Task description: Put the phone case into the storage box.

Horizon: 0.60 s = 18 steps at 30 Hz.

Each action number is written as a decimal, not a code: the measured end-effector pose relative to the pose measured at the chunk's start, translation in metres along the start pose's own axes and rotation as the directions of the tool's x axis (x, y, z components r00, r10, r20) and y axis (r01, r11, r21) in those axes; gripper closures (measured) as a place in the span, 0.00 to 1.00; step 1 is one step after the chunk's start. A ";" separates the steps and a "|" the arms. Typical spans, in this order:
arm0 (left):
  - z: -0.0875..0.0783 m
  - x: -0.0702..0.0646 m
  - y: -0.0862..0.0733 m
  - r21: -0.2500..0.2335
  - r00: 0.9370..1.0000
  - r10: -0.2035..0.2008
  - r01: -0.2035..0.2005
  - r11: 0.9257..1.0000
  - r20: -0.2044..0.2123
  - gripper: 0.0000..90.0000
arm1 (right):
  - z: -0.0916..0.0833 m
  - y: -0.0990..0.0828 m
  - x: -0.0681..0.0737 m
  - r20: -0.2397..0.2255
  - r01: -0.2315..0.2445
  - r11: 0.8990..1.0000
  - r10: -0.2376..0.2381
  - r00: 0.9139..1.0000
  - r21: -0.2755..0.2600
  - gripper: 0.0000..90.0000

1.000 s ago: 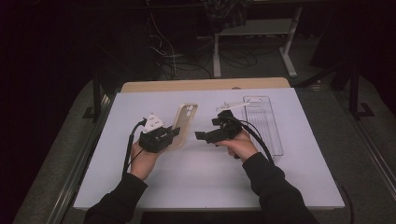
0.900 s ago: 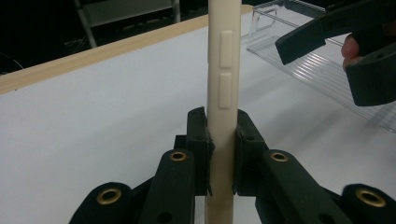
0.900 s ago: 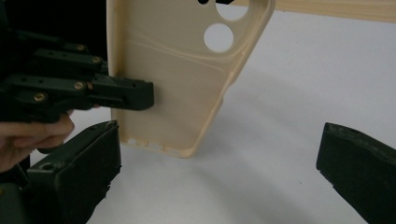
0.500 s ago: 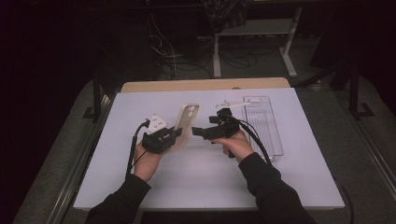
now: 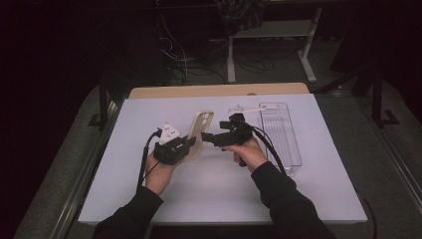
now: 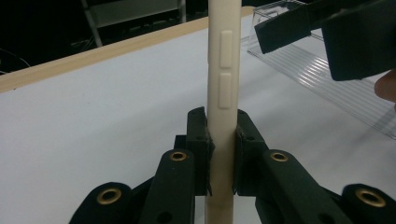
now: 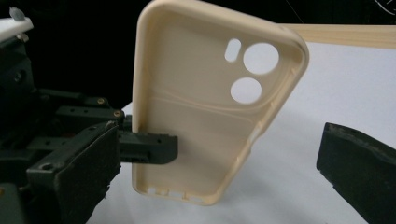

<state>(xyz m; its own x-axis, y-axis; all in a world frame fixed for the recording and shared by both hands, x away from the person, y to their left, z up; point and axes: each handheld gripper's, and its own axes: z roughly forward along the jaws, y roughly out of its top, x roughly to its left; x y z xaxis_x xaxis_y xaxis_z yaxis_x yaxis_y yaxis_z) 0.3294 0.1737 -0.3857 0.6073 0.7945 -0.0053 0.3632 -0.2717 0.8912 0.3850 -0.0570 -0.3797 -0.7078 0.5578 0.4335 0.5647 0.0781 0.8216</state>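
In the high view the left hand-held gripper (image 5: 186,147) hides the lower end of the cream phone case (image 5: 200,130), which it pinches by the flat faces. The case stands upright above the white surface (image 5: 149,199), long axis vertical, camera holes at the top and its hollow side facing the right hand-held gripper (image 5: 211,138). That gripper's jaws stand wide apart either side of the case without touching it, and a clear plastic tray (image 5: 283,134) lies flat beyond it.
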 end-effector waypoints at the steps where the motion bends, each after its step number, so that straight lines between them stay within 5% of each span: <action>1: 0.000 0.000 0.000 0.001 1.000 0.006 -0.006 1.000 -0.003 0.89 | 0.000 0.000 0.000 -0.004 0.003 1.000 -0.003 1.000 -0.005 0.00; 15: 0.002 -0.009 0.001 0.000 1.000 0.013 -0.013 1.000 -0.003 0.89 | 0.004 0.005 0.001 -0.015 -0.038 0.998 0.037 0.999 -0.050 0.00; 18: 0.001 -0.008 0.001 0.012 0.999 0.040 -0.039 0.999 -0.007 0.89 | 0.006 0.007 0.001 -0.013 -0.043 0.997 0.043 0.999 -0.066 0.00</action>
<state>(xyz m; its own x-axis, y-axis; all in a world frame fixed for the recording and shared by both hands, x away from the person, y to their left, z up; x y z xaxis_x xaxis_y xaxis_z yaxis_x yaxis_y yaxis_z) 0.3255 0.1662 -0.3857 0.6164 0.7868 0.0330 0.3476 -0.3095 0.8851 0.3908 -0.0503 -0.3757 -0.6883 0.5503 0.4727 0.5655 -0.0011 0.8248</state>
